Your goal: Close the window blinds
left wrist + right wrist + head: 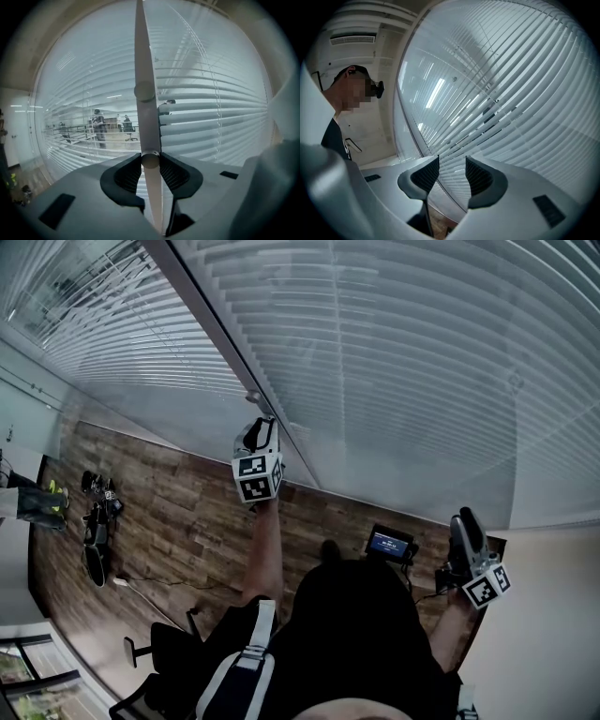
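The window blinds (394, 352) hang across the glass in two panels, their slats partly open, so a room with people (98, 124) shows through the gaps. A white wand (144, 70) hangs upright in front of the seam between the panels. The left gripper (151, 161) is raised to it, both pads pressed against the wand's sides. The right gripper (449, 171) sits lower, by the right panel's bottom edge, jaws apart with nothing between them, above the wooden floor (187, 521)

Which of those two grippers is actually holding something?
The left gripper: its jaws pinch the white wand of the blinds. The right gripper has its jaws apart with nothing between them.
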Available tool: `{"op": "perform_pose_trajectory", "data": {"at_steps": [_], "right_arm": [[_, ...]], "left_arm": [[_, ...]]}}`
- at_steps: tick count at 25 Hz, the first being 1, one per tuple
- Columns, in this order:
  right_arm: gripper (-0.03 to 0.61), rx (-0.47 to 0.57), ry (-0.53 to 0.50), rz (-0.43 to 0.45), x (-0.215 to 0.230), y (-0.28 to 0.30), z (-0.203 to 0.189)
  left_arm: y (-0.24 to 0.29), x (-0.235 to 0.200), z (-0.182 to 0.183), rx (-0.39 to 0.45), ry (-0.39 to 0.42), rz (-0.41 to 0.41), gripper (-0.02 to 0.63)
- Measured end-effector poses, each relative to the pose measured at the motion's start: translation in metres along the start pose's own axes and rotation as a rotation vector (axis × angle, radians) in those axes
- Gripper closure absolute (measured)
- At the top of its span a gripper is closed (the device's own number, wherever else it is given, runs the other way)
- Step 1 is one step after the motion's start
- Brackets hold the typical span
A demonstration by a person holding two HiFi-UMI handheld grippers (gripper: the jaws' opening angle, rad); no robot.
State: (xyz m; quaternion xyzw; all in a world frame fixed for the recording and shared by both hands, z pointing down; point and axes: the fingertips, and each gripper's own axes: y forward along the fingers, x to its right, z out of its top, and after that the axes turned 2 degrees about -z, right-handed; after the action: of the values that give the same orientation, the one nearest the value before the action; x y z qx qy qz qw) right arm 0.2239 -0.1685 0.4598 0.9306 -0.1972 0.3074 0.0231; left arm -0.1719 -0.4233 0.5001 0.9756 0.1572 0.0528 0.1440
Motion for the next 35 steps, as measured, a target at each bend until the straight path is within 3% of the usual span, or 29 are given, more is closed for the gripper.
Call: {"op": "perform_pose_trajectory", "data": {"at_steps": [9,12,16,18,21,23,26,28,30,35], "right_arm": [[0.402,-0.002,0.002,0.0,0.002,-0.001,-0.001],[0.402,-0.002,0.002,0.001,0.001,-0.001,-0.002],[0.402,0.001,0.0,-0.002,-0.001,-0.002,0.0],[0.402,0.001,-0.002,-0.006,-0.001,-0.003,0.001],[0.402,-0.001,-0.001,-0.016,-0.003,-0.004,0.003],[0.402,-0.001,-0.002,-0.014,-0.004,-0.001,0.004],[0.402,0.0,-0.007,-0.003,-0.01,0.006,0.012],[0.402,-0.001,-0.006,-0.003,-0.015,0.007,0.016],[0.402,-0.003,-0.002,-0.004,-0.016,0.008,0.018],[0.402,-0.004,0.01,-0.01,-0.01,0.005,0.012]], "left_arm": [[0.002,0.003,-0.003,-0.061,0.281,0.089,0.48],[0.003,0.003,-0.004,-0.067,0.332,0.107,0.48],[0.001,0.002,-0.004,-0.021,0.246,0.085,0.48],[0.0,0.001,-0.004,0.015,0.113,0.047,0.462],[-0.002,-0.002,-0.004,0.067,-0.154,-0.037,0.416],[-0.002,-0.006,0.0,0.098,-0.241,-0.069,0.417],[-0.004,-0.012,0.016,0.129,-0.253,-0.065,0.417],[-0.005,-0.012,0.021,0.117,-0.235,-0.056,0.471],[-0.004,-0.013,0.023,0.103,-0.218,-0.051,0.477],[-0.002,-0.01,0.017,0.074,-0.133,-0.031,0.479]]}}
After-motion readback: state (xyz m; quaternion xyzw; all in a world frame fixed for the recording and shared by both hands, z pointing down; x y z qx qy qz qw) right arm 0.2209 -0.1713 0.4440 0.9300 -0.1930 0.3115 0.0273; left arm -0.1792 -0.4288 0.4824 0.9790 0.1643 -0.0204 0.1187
